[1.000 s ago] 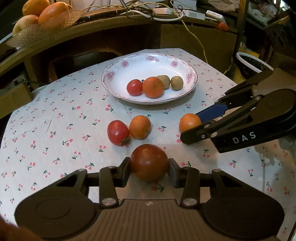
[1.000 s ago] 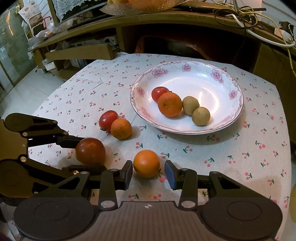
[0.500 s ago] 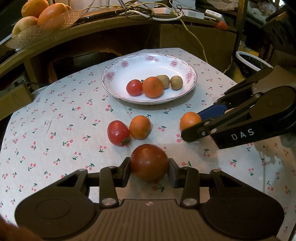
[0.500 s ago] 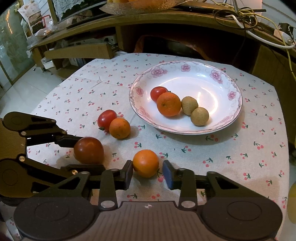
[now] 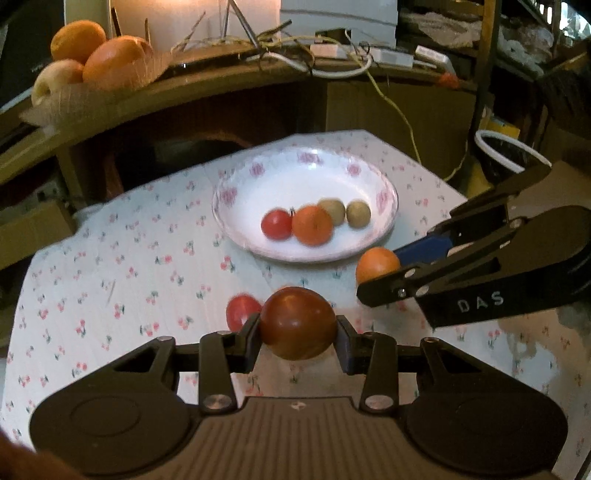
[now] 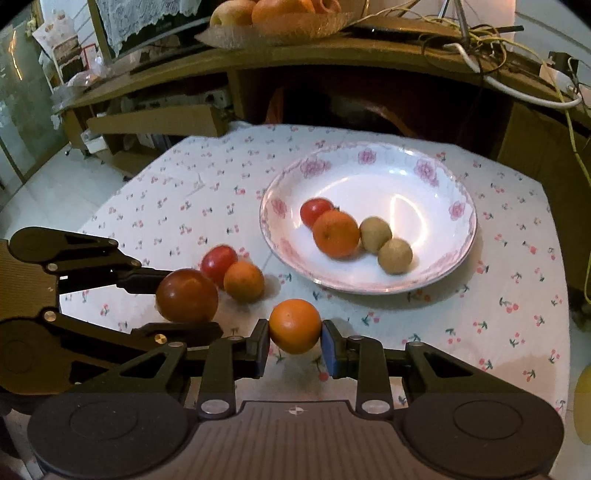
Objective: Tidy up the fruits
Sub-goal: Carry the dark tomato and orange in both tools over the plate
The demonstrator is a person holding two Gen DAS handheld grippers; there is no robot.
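Cherry-print tablecloth (image 6: 517,295) over a small table, cluttered wooden desk behind. Left gripper (image 5: 297,341) pinching a dark red tomato (image 5: 297,322), pads tight on both its sides. Right gripper (image 6: 294,349), having just closed, clamped on an orange (image 6: 294,325). Beyond, on the cloth: a red tomato (image 6: 218,260) touching a second orange (image 6: 243,281). Floral plate (image 6: 461,206) holding tomato, orange and two brownish fruits.

A plate (image 6: 461,236) sits toward the back of the counter (image 6: 517,332), with four fruits (image 6: 335,233) in it. Two more fruits (image 6: 243,281) lie touching on the counter in front of it to the left. A shelf (image 6: 332,51) behind carries a bowl of fruit (image 6: 280,22).
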